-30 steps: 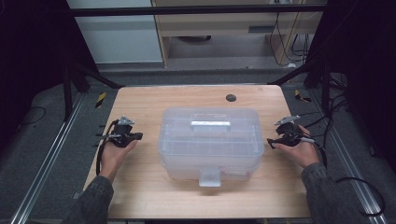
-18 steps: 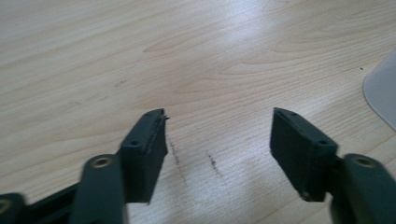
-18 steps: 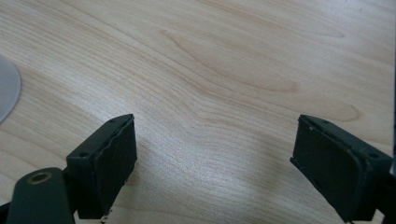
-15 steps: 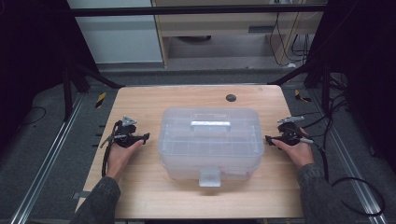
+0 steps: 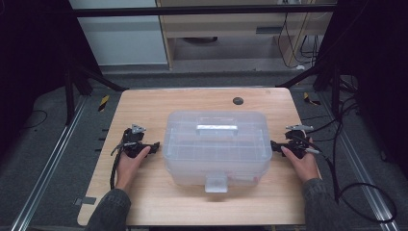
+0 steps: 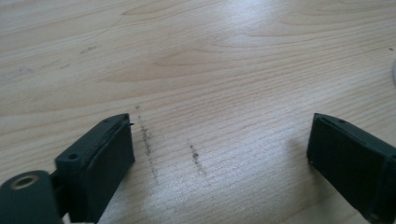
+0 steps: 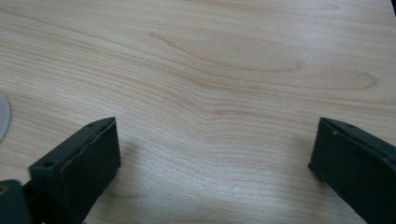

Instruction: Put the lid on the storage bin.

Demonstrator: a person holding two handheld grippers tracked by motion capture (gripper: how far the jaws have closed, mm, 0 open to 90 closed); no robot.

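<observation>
A clear plastic compartment box [image 5: 216,144], with a handle on its lid and a latch at the front, stands in the middle of the wooden table [image 5: 159,103]. My left gripper [image 5: 153,146] is held just left of the box, apart from it. Its jaws have just been opening and stand wide over bare wood, as the left gripper view [image 6: 222,126] shows. My right gripper [image 5: 274,146] is close to the box's right side. Its jaws have also just been opening and have only tabletop between them [image 7: 217,126].
A small black round hole [image 5: 237,101] lies in the table behind the box. Dark scuff marks [image 6: 194,156] cross the wood under the left gripper. Cables [image 5: 356,192] trail off the table's right side. Black frame bars [image 5: 96,79] stand at the back corners.
Both hands have sunk a little toward the tabletop. The left gripper has shifted slightly closer to the box. The box has stayed in place.
</observation>
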